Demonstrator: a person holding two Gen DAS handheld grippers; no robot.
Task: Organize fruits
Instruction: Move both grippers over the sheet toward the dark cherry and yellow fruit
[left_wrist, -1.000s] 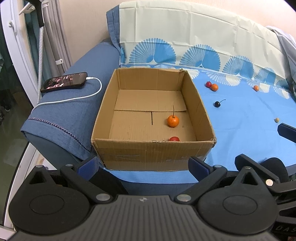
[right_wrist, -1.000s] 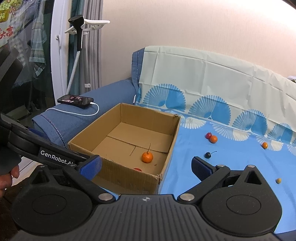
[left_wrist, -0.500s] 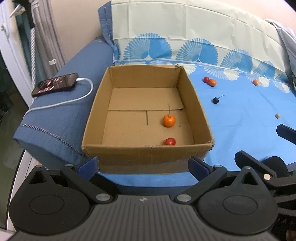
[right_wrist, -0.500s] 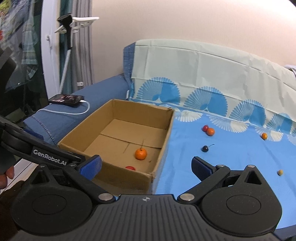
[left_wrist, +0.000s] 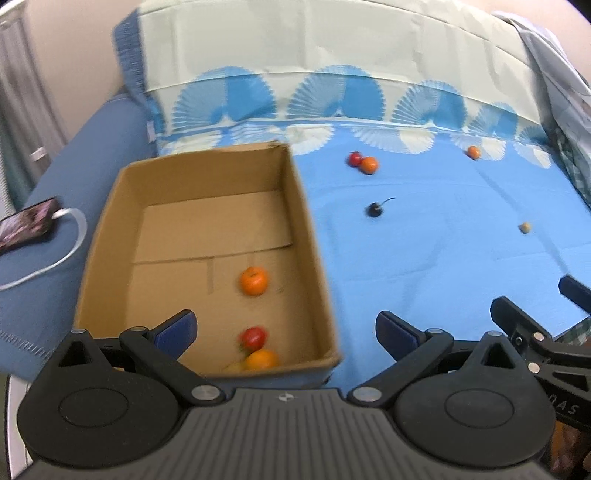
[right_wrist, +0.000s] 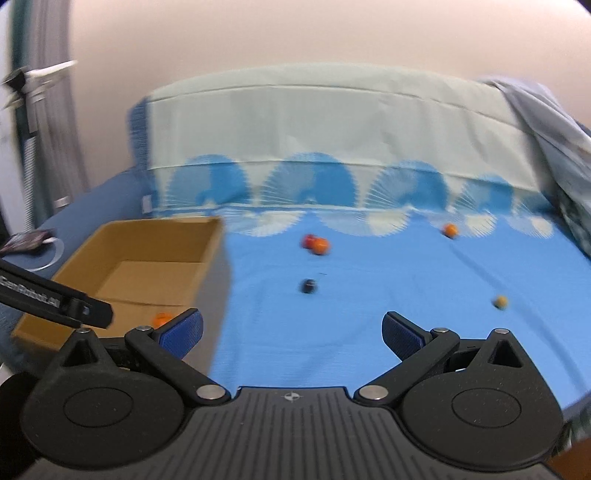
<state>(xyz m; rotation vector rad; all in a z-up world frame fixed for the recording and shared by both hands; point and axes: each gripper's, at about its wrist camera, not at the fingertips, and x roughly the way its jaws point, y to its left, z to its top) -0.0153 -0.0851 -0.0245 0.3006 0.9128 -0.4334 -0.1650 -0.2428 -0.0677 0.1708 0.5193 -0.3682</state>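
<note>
Cardboard box is sitting on the blue patterned sheet at the left side of the sofa seat, open at the top. Inside it, an orange fruit is lying near the middle of the floor, and a red fruit is lying close to the near wall, touching a second orange fruit just in front of it.

Loose fruit is lying on the sheet to the right of the box: a red and orange pair touching each other near the backrest, a dark cherry with stem nearer the camera, a small orange fruit farther right, and a small tan fruit well apart from the others.

Left gripper is hovering over the near right corner of the box; its jaws are spread wide and holding nothing. Right gripper is hovering over the bare sheet beside the box, jaws likewise spread wide and empty, facing the dark cherry. The right wrist view is blurred.

A phone with a white cable is lying on the blue armrest left of the box.
</note>
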